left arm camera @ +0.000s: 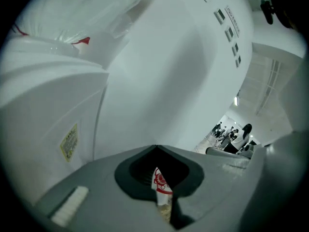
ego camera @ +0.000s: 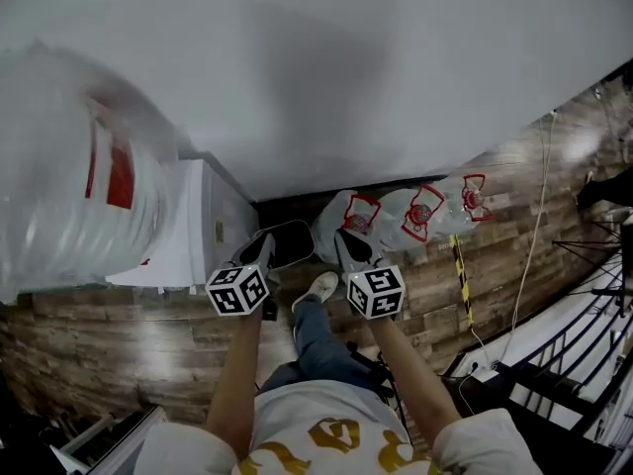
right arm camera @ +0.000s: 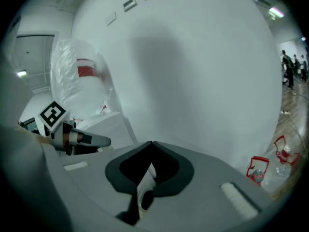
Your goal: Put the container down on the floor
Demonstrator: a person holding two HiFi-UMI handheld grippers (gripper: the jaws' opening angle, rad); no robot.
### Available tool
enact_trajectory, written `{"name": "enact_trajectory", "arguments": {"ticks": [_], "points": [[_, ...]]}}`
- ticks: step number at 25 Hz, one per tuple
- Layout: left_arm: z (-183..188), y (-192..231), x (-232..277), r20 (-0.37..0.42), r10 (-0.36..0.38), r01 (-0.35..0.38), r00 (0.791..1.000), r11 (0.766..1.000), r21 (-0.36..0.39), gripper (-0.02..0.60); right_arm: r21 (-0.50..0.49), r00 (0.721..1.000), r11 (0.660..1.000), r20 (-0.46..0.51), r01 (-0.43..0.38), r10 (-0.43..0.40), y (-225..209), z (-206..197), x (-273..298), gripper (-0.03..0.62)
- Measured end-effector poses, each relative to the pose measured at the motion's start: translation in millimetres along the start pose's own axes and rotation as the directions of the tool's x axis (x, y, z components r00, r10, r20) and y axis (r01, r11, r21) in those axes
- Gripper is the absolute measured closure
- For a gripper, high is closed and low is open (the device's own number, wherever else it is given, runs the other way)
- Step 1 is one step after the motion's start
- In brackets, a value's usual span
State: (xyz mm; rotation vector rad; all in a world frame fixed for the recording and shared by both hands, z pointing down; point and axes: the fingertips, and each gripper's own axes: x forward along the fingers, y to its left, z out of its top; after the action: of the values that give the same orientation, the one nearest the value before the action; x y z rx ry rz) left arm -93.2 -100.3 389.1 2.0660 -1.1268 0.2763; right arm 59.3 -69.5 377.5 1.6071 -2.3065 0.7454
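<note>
Left gripper (left arm camera: 155, 148) and right gripper (right arm camera: 151, 144) each show jaws pinched tip to tip, nothing clearly held. Dark container (ego camera: 294, 242) lies between them, apparently already on the wood floor (ego camera: 119, 354) by the wall (ego camera: 396, 67). Worth checking that it rests flat before backing off.

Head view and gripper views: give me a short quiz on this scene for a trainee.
1. True or false: the printed bags lie on the floor.
2. The big bag sits on: A) a white cabinet, B) a chair, C) a table.
3. Are the jaw tips of the left gripper and right gripper together or apart?
Key: 1 true; 2 A; 3 together.
</note>
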Motion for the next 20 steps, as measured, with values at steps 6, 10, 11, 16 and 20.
{"name": "enact_trajectory", "arguments": {"ticks": [6, 10, 11, 16, 20], "points": [[20, -30, -36, 0.038, -0.038, 0.034, 0.999, 0.996, 0.085, 0.580, -0.037, 0.997, 0.999, 0.076, 0.014, -0.011, 13, 35, -48, 0.569], [22, -37, -60, 0.048, 0.026, -0.032, 0.999, 0.992, 0.120, 0.580, 0.043, 0.986, 0.997, 0.151, 0.061, -0.066, 9, 48, -76, 0.569], [22, -40, -65, 0.049, 0.032, -0.037, 0.998, 0.992, 0.123, 0.580, 0.045, 0.980, 0.996, 0.181, 0.076, -0.083, 9, 54, -85, 0.569], [34, -55, -93, 0.129, -0.002, -0.007, 0.992, 0.998, 0.069, 0.580, -0.012, 0.969, 0.995, 0.227, 0.103, -0.098, 20, 74, -115, 0.569], [41, -72, -107, 0.167, -0.035, 0.026, 0.985, 0.998, 0.054, 0.580, -0.026, 0.971, 0.995, 0.220, 0.101, -0.093, 30, 80, -132, 0.569]]}}
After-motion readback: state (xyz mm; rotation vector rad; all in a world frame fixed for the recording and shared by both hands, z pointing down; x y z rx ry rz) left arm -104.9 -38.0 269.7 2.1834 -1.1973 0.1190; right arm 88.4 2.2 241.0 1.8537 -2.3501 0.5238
